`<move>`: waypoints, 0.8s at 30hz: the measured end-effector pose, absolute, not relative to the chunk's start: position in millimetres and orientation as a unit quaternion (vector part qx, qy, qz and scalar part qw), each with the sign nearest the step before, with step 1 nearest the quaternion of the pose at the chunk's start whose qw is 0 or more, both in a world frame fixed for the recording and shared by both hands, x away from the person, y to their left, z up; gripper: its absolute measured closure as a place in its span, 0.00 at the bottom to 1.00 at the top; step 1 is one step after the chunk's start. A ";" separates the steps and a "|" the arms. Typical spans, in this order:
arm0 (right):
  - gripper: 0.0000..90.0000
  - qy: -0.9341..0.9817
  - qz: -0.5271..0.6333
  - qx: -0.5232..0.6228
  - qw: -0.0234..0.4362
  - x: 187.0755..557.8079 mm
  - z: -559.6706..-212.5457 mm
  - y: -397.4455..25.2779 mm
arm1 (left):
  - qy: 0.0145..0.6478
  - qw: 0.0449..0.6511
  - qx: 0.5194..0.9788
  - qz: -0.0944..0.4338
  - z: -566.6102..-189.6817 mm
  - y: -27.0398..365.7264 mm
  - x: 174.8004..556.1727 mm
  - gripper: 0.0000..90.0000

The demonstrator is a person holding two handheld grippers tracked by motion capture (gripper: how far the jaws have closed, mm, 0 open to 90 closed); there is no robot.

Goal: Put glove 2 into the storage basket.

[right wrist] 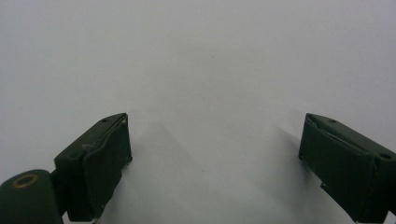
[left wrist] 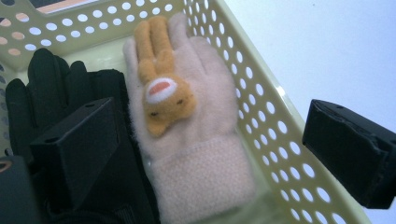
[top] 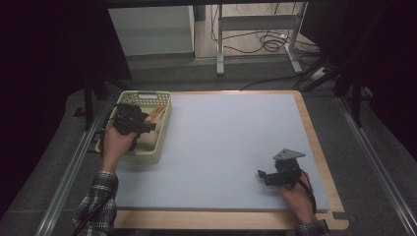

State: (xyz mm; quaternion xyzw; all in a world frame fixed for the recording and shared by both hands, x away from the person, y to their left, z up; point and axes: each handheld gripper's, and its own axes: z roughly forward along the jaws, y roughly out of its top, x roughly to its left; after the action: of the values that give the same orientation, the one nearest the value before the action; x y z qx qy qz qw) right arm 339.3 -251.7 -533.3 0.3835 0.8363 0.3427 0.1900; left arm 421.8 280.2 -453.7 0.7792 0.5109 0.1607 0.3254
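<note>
Pink glove [left wrist: 196, 140] w/ orange bunny patch lies in basket [left wrist: 261, 116] beside black glove [left wrist: 51, 88]; probably soft, light, so pinch at cuff; left gripper [left wrist: 210, 144] jaws spread wide, right gripper [right wrist: 215, 163] jaws apart over mat

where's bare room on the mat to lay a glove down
The light mat is bare from the basket across to the right gripper, and beyond it to the far edge. The basket is crowded: the pink glove, the black glove and the left gripper above them.
</note>
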 end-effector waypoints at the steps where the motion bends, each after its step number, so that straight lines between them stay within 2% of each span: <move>1: 0.10 0.836 0.343 0.383 0.190 339.3 -533.2 -251.7 | 0.511 0.327 0.779 0.161 -453.8 280.4 420.2 0.05; 24: 0.10 0.837 0.342 0.383 0.190 339.2 -533.1 -251.6 | 0.480 0.352 0.785 0.174 -448.3 276.4 385.3 0.05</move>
State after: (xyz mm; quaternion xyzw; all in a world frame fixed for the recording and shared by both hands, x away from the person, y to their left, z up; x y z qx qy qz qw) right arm 339.2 -251.6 -533.1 0.3833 0.8367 0.3417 0.1902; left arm 385.3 276.4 -448.3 0.7845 0.4803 0.1738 0.3517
